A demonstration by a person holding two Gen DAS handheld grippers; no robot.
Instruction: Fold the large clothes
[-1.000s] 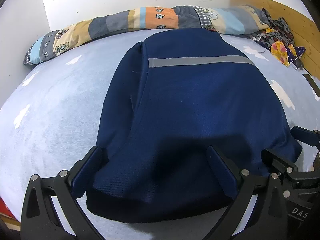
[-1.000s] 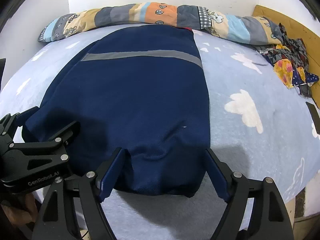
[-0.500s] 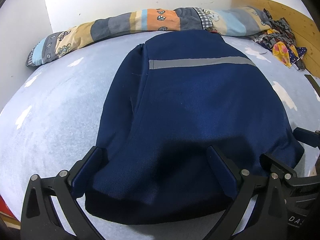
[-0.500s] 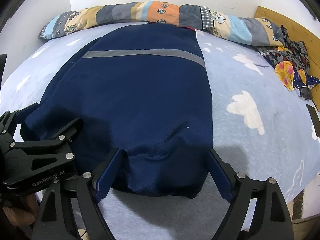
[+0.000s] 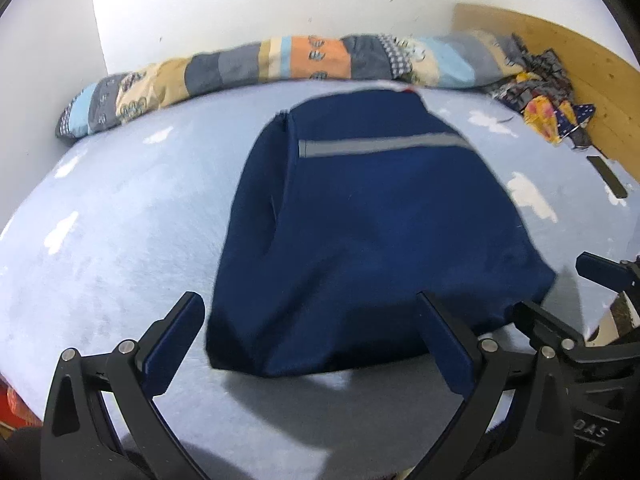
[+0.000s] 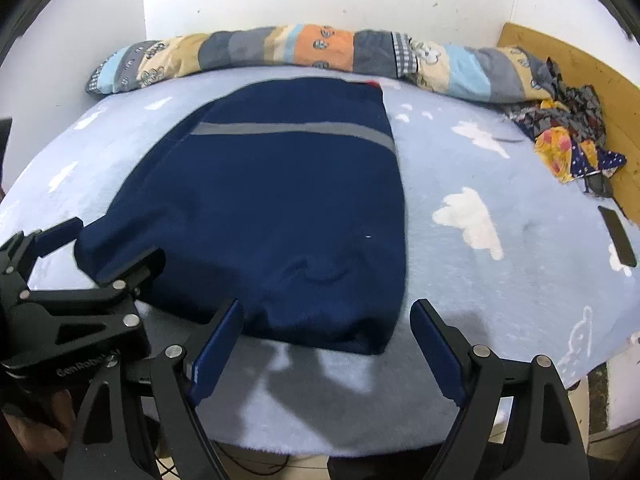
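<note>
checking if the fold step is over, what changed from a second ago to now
Both grippers pulled back from the navy garment: its near hem, which lay between the fingers, is now clear of the left gripper and right gripper. Both stand open, holding nothing; the right one's jaws have just opened slightly. The garment stays flat on the blue blanket, patchwork quilt unmoved.

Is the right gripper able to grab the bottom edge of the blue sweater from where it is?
Probably yes: the right gripper is open, with the blue sweater's near hem just ahead and nothing in between.
</note>
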